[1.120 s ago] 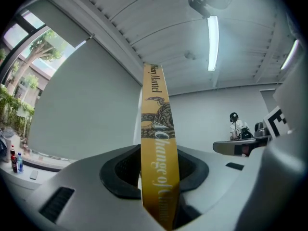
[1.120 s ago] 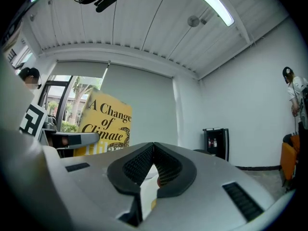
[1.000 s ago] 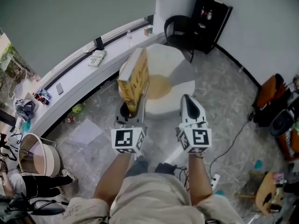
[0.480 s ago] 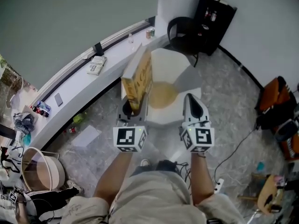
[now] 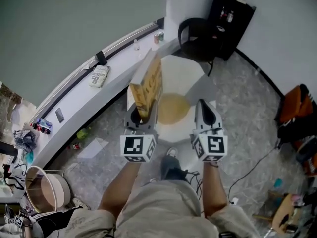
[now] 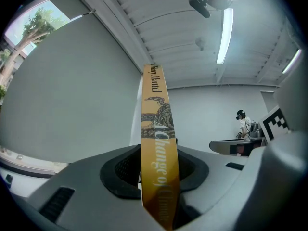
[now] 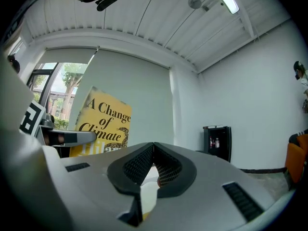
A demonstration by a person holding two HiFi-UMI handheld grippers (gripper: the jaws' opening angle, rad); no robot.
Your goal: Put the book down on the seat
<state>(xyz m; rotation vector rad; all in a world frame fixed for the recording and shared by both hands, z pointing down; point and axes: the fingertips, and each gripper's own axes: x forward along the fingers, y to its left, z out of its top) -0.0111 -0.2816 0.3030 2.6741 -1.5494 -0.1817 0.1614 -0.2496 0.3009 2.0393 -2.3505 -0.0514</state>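
Hazard: book [image 5: 147,86] clamped upright in my left gripper [image 5: 140,117] may topple off the seat [image 5: 190,76] at 12 o'clock; right gripper [image 5: 204,114] jaws together, empty.

Grey-green wall [image 5: 74,14], curved white ledge [image 5: 79,95], speckled stone floor [image 5: 242,113], black cabinet [image 5: 233,24] in corner, ceiling strip light [image 6: 224,35]

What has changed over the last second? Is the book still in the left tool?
The person has stepped forward, so the white seat now lies closer, right in front of both tools. Nothing was taken hold of or let go. Unchanged: the left tool still clamps the yellow book upright, and the right tool stays shut and empty beside it.
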